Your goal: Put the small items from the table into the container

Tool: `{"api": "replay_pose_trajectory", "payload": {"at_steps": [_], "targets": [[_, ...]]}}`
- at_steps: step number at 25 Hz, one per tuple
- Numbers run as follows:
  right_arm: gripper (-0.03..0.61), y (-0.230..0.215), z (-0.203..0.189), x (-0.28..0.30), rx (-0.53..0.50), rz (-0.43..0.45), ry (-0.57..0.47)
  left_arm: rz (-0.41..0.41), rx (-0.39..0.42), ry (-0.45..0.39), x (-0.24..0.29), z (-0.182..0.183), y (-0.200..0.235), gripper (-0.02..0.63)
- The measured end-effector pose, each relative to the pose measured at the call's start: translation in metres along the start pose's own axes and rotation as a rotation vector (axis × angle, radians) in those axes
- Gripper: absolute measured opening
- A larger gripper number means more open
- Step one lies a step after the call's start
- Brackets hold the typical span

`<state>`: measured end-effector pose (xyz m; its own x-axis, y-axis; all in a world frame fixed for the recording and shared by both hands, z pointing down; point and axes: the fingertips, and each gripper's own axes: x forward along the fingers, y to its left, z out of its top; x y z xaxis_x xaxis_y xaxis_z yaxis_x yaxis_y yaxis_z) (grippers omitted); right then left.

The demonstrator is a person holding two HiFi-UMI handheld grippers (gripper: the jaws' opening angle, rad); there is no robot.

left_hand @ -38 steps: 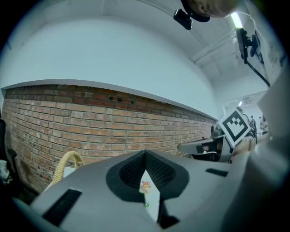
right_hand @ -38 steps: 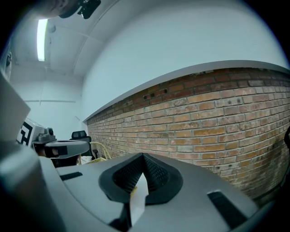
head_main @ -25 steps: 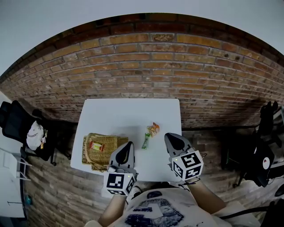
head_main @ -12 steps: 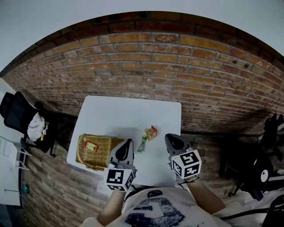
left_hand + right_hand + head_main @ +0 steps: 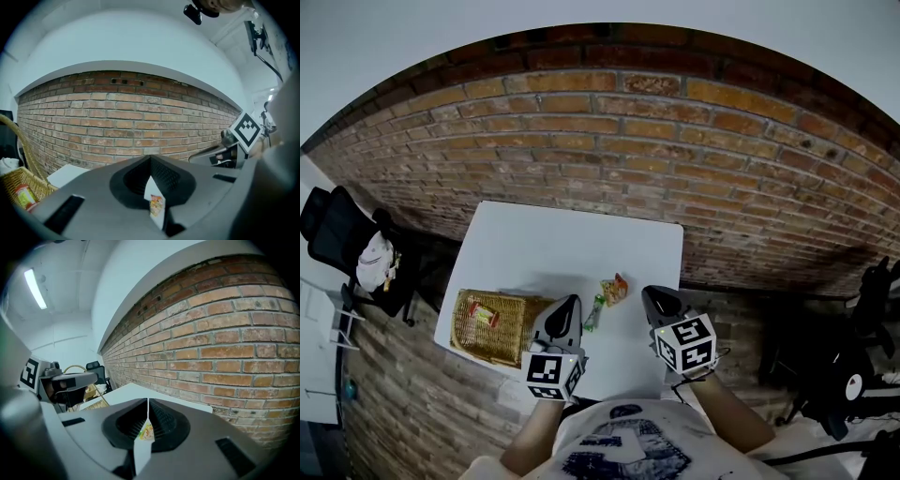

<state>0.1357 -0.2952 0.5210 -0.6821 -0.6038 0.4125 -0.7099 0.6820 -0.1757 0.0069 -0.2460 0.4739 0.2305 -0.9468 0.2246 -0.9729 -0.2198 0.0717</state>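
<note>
Both grippers have sunk toward the white table (image 5: 553, 244), jaws closed and empty. The left gripper (image 5: 567, 311) is just right of the wicker basket (image 5: 511, 330). The green packet (image 5: 594, 314), orange packet (image 5: 615, 289) and right gripper (image 5: 661, 302) lie farther right of it. Picking up looks next.

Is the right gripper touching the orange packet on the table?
Apart. The head view shows a strip of bare white table between the right gripper and the orange packet.
</note>
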Motion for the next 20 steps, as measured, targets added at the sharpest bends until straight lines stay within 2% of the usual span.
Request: {"api": "replay_pose_trajectory", "payload": {"at_steps": [20], "targets": [[0.023,-0.026,-0.05,0.085,0.019,0.071,0.146,0.022,-0.027,0.093,0.065,-0.053,0.016,0.046]]}}
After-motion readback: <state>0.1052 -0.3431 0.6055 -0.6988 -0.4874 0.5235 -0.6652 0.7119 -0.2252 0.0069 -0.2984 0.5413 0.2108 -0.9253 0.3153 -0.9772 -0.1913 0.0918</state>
